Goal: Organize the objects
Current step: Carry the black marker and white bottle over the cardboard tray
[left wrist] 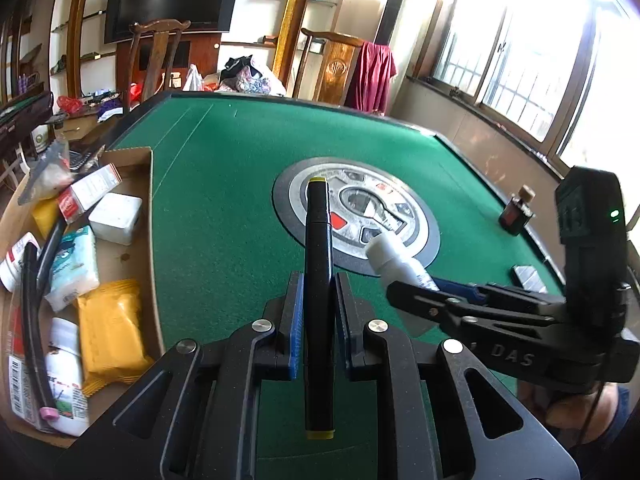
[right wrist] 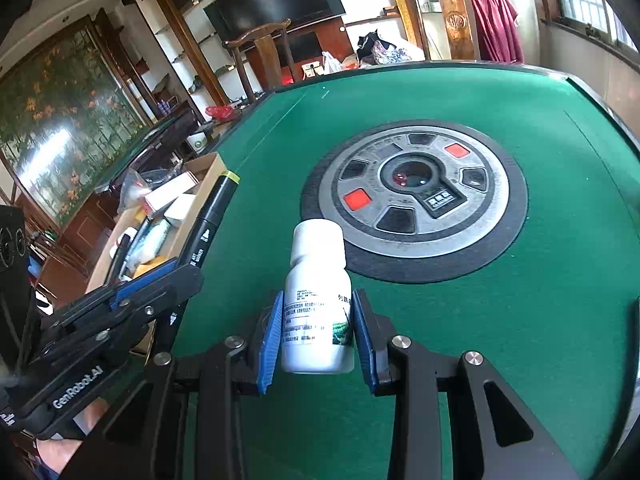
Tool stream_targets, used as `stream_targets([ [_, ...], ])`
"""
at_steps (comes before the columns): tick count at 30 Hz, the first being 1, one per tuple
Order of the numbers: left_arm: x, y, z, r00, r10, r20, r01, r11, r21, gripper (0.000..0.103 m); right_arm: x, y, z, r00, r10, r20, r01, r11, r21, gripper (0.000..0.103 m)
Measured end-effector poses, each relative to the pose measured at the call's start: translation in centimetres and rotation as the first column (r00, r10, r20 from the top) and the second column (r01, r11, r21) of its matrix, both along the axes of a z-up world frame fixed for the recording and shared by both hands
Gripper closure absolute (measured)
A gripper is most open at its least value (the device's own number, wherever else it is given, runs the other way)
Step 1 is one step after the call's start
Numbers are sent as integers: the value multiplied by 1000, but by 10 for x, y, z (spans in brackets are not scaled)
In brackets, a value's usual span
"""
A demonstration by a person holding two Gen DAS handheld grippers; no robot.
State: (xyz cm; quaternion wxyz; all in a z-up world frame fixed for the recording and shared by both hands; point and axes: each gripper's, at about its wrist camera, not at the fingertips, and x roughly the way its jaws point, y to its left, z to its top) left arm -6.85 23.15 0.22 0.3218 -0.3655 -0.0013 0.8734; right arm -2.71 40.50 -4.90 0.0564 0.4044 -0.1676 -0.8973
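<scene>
Left wrist view. My left gripper (left wrist: 318,308) has its jaws clamped on a black marker (left wrist: 319,276) with yellow ends, which runs straight ahead between the blue pads, above the green table (left wrist: 224,184). At the table's left edge lies an open cardboard box (left wrist: 150,216) holding a yellow packet (left wrist: 110,328), a white box (left wrist: 116,218), a red-and-white carton (left wrist: 90,192), a tissue pack (left wrist: 74,268) and a black tube (left wrist: 32,332). In the middle of the felt sits the round control dial (left wrist: 356,216). From the right, my right gripper (left wrist: 420,280) reaches in with a white bottle (left wrist: 396,258), cap toward the dial. Near the far right edge stand a small dark bottle (left wrist: 518,210) and a flat card packet (left wrist: 528,276).

Right wrist view. My right gripper (right wrist: 318,338) has its jaws closed on the white bottle (right wrist: 318,308), pads pressing its labelled sides, cap pointing away toward the control dial (right wrist: 414,196). The bottle is held over the green table (right wrist: 520,320), just short of the dial. At left, my left gripper (right wrist: 180,276) carries the black marker (right wrist: 210,220), its yellow tip close to the edge of the cardboard box (right wrist: 208,184). The person's hand (right wrist: 60,452) shows at the lower left.
</scene>
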Motion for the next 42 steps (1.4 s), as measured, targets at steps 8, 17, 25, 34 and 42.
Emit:
stream_targets([
  [8, -2, -43, 27, 999, 40, -25, -38, 997, 62, 89, -12, -40, 10, 999, 47, -8, -47, 998, -33, 70],
  [17, -34, -103, 33, 993, 113, 10, -114, 990, 81, 89, -37, -93, 26, 995, 103, -15, -103, 994, -25, 70],
  [25, -106, -130, 19, 975, 194, 106, -200, 979, 41, 89, -49, -109, 24, 993, 119, 6, -119, 993, -11, 70],
  [34, -134, -190, -3, 916, 364, 170, -372, 928, 18, 89, -62, -126, 28, 989, 150, 10, -150, 989, 15, 70],
  [42, -126, -223, 4, 915, 374, 151, -382, 924, 29, 89, -80, -148, 26, 985, 170, 24, -171, 985, 8, 70],
])
